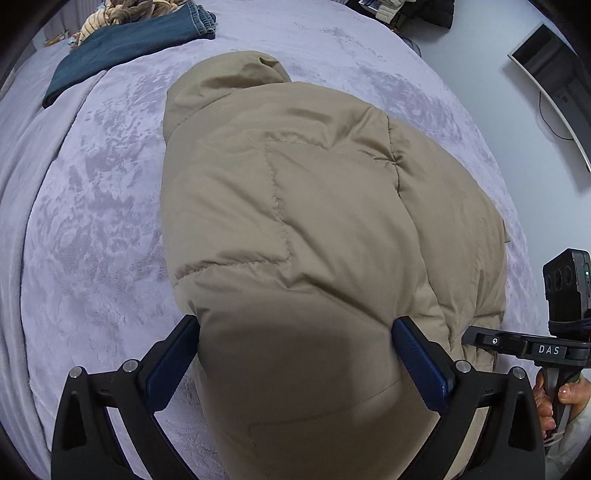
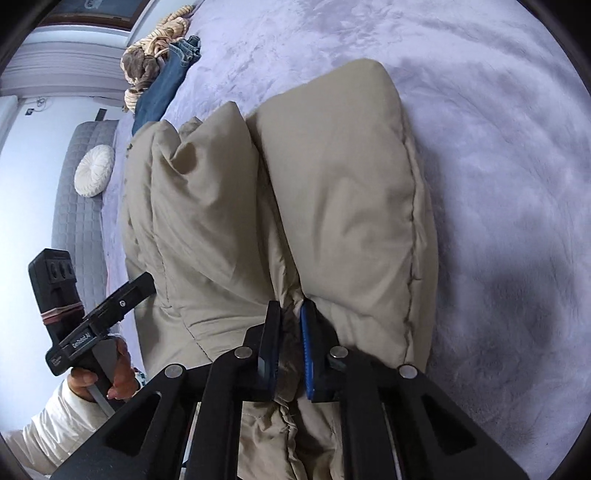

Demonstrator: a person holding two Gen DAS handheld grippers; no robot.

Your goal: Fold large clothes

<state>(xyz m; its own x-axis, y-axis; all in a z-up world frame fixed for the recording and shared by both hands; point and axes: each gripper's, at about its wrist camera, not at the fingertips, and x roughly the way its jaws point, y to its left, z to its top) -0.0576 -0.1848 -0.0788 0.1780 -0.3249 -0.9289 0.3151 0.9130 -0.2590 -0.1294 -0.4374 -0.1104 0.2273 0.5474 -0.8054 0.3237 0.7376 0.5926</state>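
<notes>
lying across the lilac plush bedspread [image 1: 110,206], the beige puffer jacket [image 1: 303,206] sits bundled and folded over on itself, and everything else is placed from it. the left gripper [image 1: 295,365] hangs over the jacket's near end with its blue-padded jaws spread wide on either side of the padded bulk; the pads sit at the fabric's flanks, with a sliver of bedspread showing inside the left one, so it is not pinching. the right gripper [image 2: 291,347] has its jaws nearly together, clamped on a gathered ridge of the jacket [image 2: 332,192] where two puffy lobes meet. beyond the jacket's far end lie folded dark blue jeans [image 1: 122,48] and a striped tan-and-cream bundle [image 1: 110,14] just past them. in the left wrist view, off the jacket's right edge, the other handset's bar carries a white label reading "das", held by the right hand [image 1: 554,402]. in the right wrist view the left hand [image 2: 107,380] grips a bar with small white print too blurred to read. a round white cushion [image 2: 94,175] rests on a grey quilted bench [image 2: 83,221] off the jacket's left side.
</notes>
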